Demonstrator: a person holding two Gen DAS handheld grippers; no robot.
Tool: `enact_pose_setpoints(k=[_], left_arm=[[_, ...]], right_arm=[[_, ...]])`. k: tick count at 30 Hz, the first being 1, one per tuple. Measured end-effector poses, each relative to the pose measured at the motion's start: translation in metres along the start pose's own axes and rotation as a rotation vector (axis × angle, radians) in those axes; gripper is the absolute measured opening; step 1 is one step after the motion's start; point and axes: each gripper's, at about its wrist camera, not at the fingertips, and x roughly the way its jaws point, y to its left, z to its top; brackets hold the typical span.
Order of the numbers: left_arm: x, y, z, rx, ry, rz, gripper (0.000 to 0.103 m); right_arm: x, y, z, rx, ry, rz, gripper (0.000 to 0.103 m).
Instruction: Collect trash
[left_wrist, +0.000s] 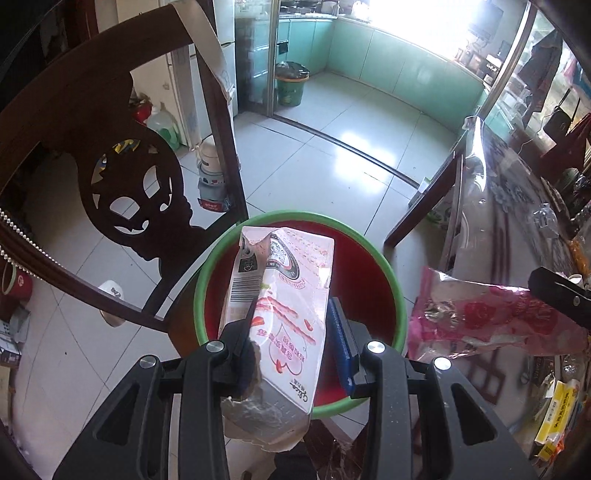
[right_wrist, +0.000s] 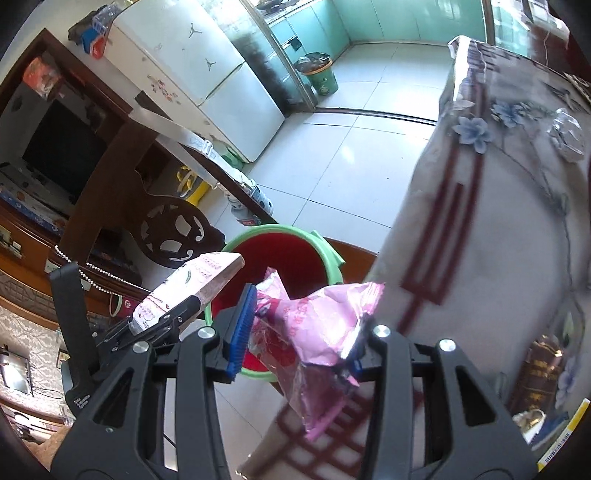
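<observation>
Both grippers tilt steeply down over the red bin (left_wrist: 369, 280) with the green rim. The left gripper (left_wrist: 291, 332) has its fingers clamped on a pink-and-white milk carton (left_wrist: 284, 295), poised right above the bin's mouth. Just beside it, the right gripper (right_wrist: 299, 332) has the pink snack wrapper (right_wrist: 314, 325) between its fingers; whether they squeeze it cannot be told. The flowered bench (right_wrist: 498, 221) stands close by.

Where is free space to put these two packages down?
Inside the red bin, beyond the milk carton, the bottom looks bare. The tiled floor between chair and table is free. The table's right edge is crowded.
</observation>
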Motion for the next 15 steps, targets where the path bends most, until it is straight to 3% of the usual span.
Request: enact_pose_setpoints(k=[1,3,4,5,10,15], left_arm=[[0.002,0.000,0.001,0.003,0.004,-0.004,0.033],[0.006,-0.001,0.002,0.013,0.011,0.009,0.040],[0.005,-0.002,0.002,0.011,0.006,0.018,0.048],[0.004,-0.002,0.003,0.007,-0.003,0.014,0.063],[-0.005,-0.011,0.005,0.035,-0.035,-0.002,0.066],[-0.024,-0.039,0.004,0.086,-0.071,-0.064,0.068]], right_arm=[[0.002,0.001,0.002,-0.002,0.003,0.005,0.062],[0.004,0.003,0.004,-0.001,-0.003,-0.006,0.078],[0.001,0.004,0.005,-0.001,-0.023,-0.016,0.078],[-0.002,0.005,0.005,-0.002,-0.029,-0.019,0.078],[-0.036,0.004,-0.001,0.011,-0.054,-0.036,0.078],[-0.085,0.002,-0.019,-0.013,-0.099,-0.062,0.080]])
